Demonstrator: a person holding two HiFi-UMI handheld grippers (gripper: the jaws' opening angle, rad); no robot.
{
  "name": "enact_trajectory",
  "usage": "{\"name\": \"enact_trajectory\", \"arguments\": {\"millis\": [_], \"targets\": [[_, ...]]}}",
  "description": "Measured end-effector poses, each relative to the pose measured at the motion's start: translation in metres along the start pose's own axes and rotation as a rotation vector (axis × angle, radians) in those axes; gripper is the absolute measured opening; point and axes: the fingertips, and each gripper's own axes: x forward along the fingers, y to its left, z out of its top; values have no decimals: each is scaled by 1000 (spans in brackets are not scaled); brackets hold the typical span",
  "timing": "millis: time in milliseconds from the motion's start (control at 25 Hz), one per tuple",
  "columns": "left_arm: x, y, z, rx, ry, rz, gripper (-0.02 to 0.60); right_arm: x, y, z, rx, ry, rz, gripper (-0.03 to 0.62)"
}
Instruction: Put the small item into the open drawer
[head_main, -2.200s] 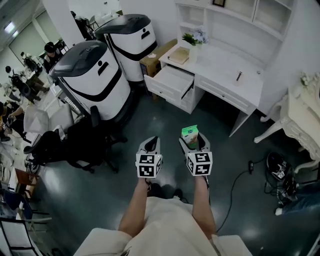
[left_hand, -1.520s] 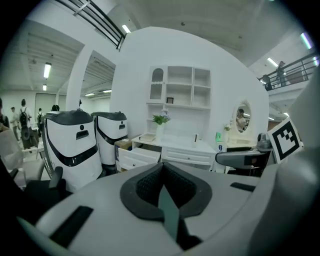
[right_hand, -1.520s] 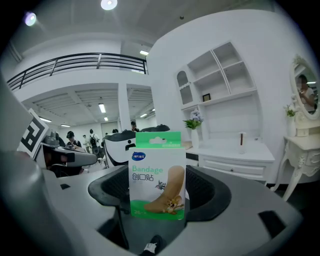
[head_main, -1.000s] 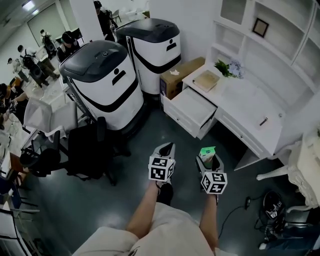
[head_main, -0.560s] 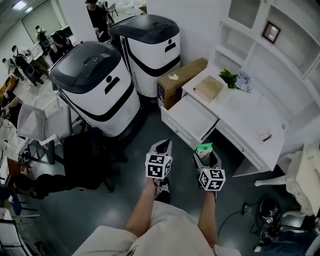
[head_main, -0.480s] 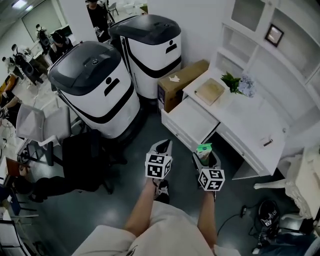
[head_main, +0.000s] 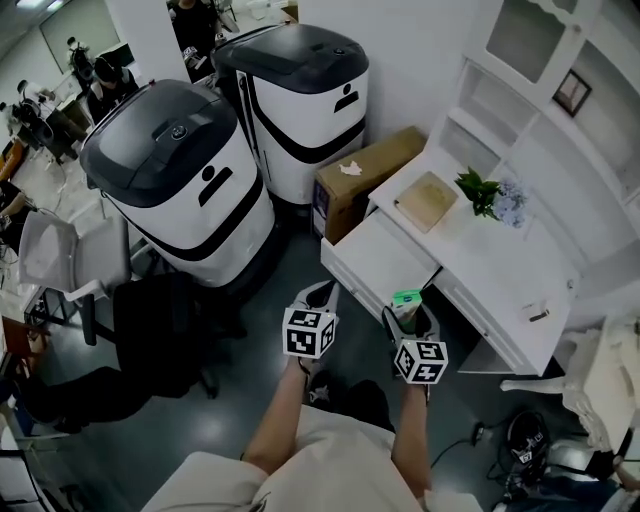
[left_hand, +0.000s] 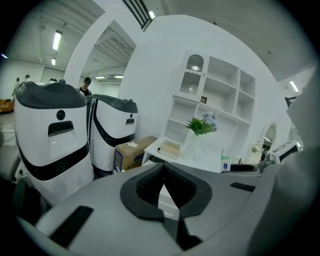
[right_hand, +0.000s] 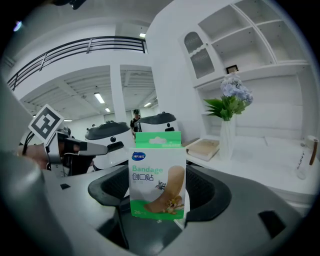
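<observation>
left gripper: jaws pressed together, nothing between them | right gripper: jaws clamped on bandage box, upright, top standing above the jaw tips | open drawer: ahead of both jaw pairs, box outside it

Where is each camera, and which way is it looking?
Head view: on the person's head, looking steeply down at the desk and its open drawer; both forearms, the left gripper and the right gripper show.
Left gripper view: on the left gripper, looking along its shut, empty jaws toward the desk.
Right gripper view: on the right gripper, looking toward the desk past jaws shut on the bandage box; the left gripper shows at left.
Shared: both gripper views show the plant and the book.
</observation>
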Motion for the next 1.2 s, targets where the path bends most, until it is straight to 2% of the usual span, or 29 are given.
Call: {"name": "enact_trajectory", "arguments": {"millis": [240, 440, 600, 1040, 1200], "targets": [[26, 1, 12, 20, 15, -5, 17, 30, -16, 18, -49, 33, 24, 365], [52, 17, 21, 54, 16, 39, 17, 73, -20, 36, -60, 41, 95, 367], [76, 22, 22, 45, 42, 65, 17, 98, -34, 47, -102, 68, 140, 367], [138, 20, 29, 70, 103, 84, 17, 148, -88, 35, -186, 187, 198, 367], [153, 13, 33, 84, 94, 102, 17, 159, -97, 27, -188, 222, 227, 367]]}}
